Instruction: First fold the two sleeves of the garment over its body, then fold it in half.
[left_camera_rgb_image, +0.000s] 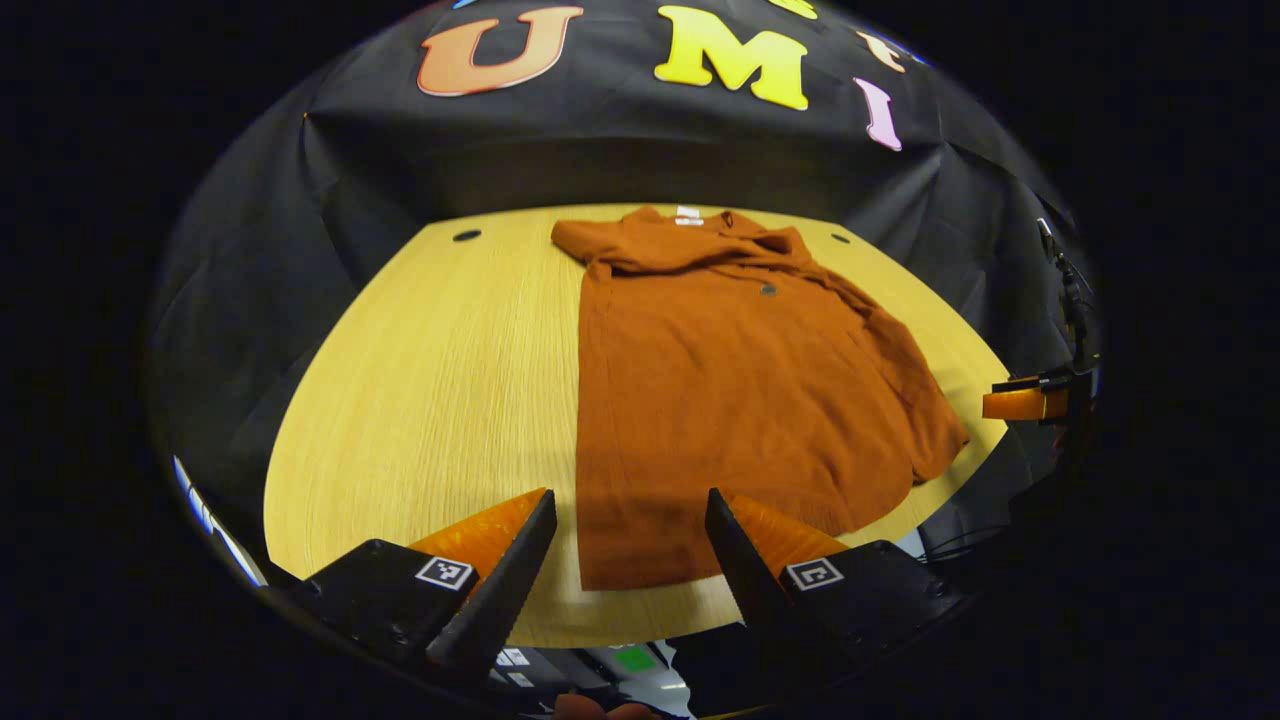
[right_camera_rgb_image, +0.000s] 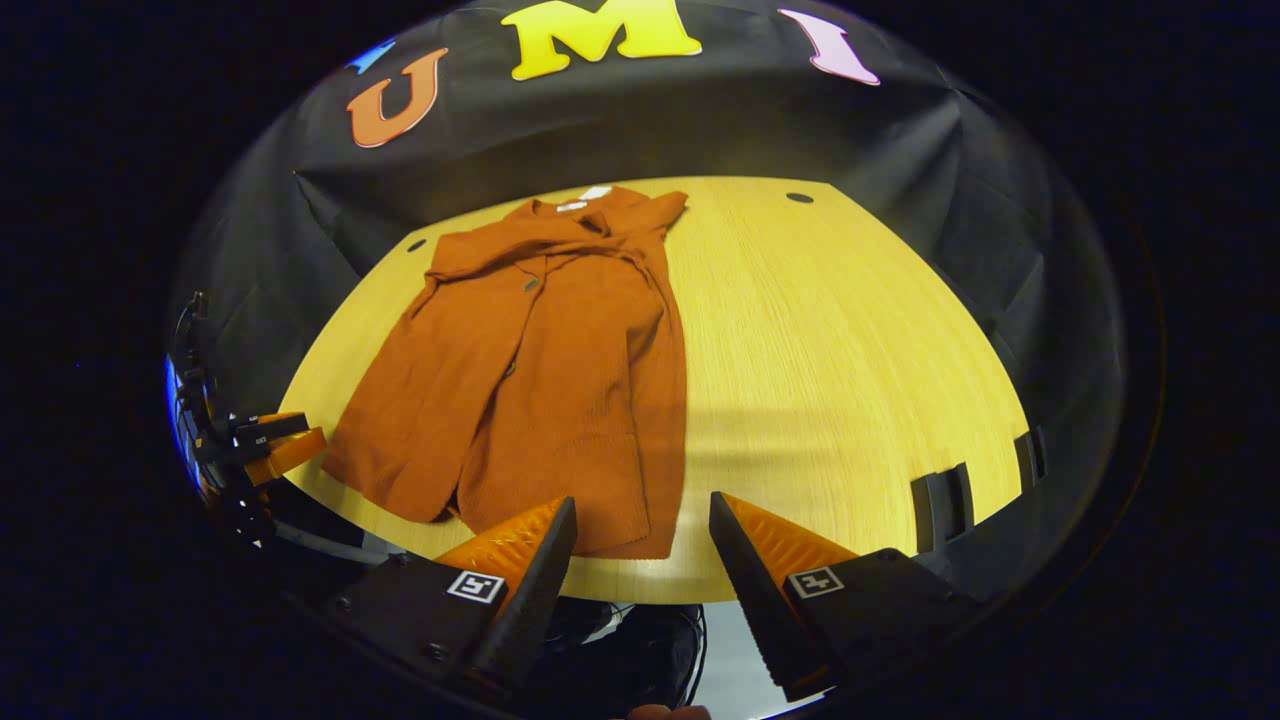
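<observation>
A rust-orange knitted garment (left_camera_rgb_image: 740, 390) lies flat on the pale wooden table (left_camera_rgb_image: 430, 380), collar and white label at the far end, hem toward me. In the left gripper view its left edge runs straight, and a sleeve lies along its right side. My left gripper (left_camera_rgb_image: 630, 497) hovers open over the near hem, nothing between its fingers. The right gripper (left_camera_rgb_image: 1020, 402) shows at the table's right edge. In the right gripper view the garment (right_camera_rgb_image: 560, 380) lies left of centre. My right gripper (right_camera_rgb_image: 642, 500) stands open by the hem's right corner. The left gripper (right_camera_rgb_image: 280, 445) sits at the far left.
Black cloth walls surround the table. Small dark holes (left_camera_rgb_image: 466, 235) (right_camera_rgb_image: 799, 197) mark the tabletop's far corners. Two black clips (right_camera_rgb_image: 945, 495) sit on the near right table edge. Bare wood (right_camera_rgb_image: 840, 350) stretches to the right of the garment.
</observation>
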